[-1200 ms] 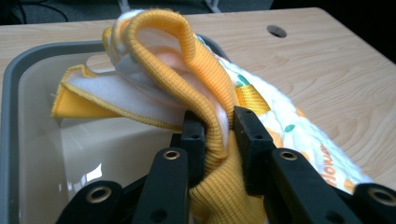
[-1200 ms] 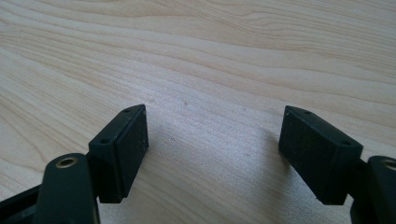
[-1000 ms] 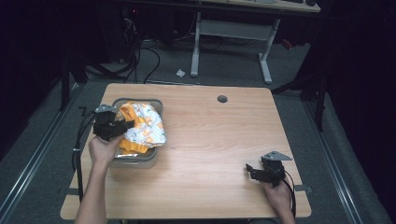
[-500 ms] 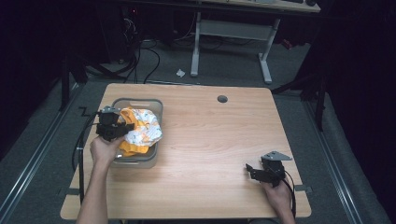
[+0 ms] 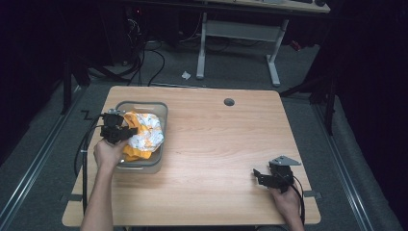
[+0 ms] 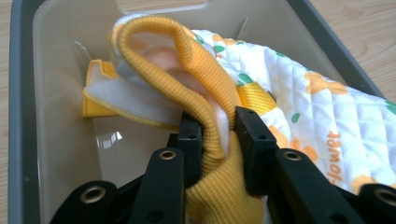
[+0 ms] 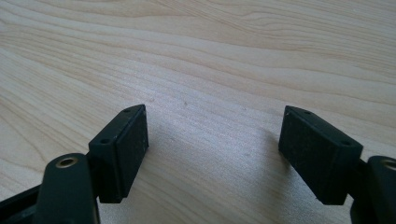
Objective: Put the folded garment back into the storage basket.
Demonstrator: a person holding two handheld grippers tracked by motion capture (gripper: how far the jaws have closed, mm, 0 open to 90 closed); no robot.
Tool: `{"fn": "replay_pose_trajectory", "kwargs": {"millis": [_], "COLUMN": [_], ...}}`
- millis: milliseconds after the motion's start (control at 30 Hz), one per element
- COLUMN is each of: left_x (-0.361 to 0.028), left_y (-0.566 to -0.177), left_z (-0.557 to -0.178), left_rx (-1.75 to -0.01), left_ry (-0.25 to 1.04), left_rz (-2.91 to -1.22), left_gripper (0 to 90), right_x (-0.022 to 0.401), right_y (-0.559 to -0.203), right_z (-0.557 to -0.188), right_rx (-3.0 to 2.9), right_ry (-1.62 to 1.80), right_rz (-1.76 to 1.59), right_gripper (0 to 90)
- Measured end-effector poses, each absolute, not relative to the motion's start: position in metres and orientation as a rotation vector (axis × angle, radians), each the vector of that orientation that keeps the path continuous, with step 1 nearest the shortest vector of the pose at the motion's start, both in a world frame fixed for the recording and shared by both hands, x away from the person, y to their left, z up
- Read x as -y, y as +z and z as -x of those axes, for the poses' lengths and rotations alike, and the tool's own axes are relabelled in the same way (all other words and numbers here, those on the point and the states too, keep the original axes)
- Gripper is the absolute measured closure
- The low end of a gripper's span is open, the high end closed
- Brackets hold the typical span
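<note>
Garment (image 6: 299, 107): right part ran past the left gripper view's edge; printed word partly cut off.
Bin (image 6: 23, 116): floor mostly hidden under cloth.
Bin's near wall: hidden behind jaws.

L gripper (image 6: 218, 140) pinches orange ribbed cuff of quilted garment (image 6: 322, 107) inside grey bin (image 6: 21, 93).

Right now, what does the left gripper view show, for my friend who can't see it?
The left claw pinches a yellow ribbed fold of a padded cloth, white with orange flowers, inside a grey plastic bin. Light wooden table shows beyond the bin.
</note>
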State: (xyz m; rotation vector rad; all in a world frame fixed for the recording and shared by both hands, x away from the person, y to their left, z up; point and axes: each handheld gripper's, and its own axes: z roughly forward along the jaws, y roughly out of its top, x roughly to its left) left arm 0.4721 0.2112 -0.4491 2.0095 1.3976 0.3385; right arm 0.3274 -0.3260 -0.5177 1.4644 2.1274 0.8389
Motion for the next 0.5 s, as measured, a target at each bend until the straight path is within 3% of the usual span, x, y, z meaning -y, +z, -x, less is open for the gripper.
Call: {"fn": "replay_pose_trajectory", "kwargs": {"millis": [267,433,500], "left_x": [-0.2057,-0.2058,-0.2067], "left_y": [-0.4533,-0.4530,-0.4517], "left_z": [-0.4770,-0.4755,-0.4733], "left_rx": [-1.445,-1.478,-1.492], "left_ry": [0.376,0.389,0.397], "left_rz": [-2.061,-2.041,-2.015], "left_gripper": [70.8,64.8,58.4], "right_x": [0.3260,0.3260,0.3260], "right_y": [-0.5177,-0.5177,-0.5177], "right_z": [-0.3274,-0.3274,-0.3274], "right_rx": [-2.127,-2.127,-2.127], "right_ry": [0.839,0.839,0.839], "right_rz": [-1.464,-1.464,-1.464], "right_gripper": [24.4,24.4,24.4]}}
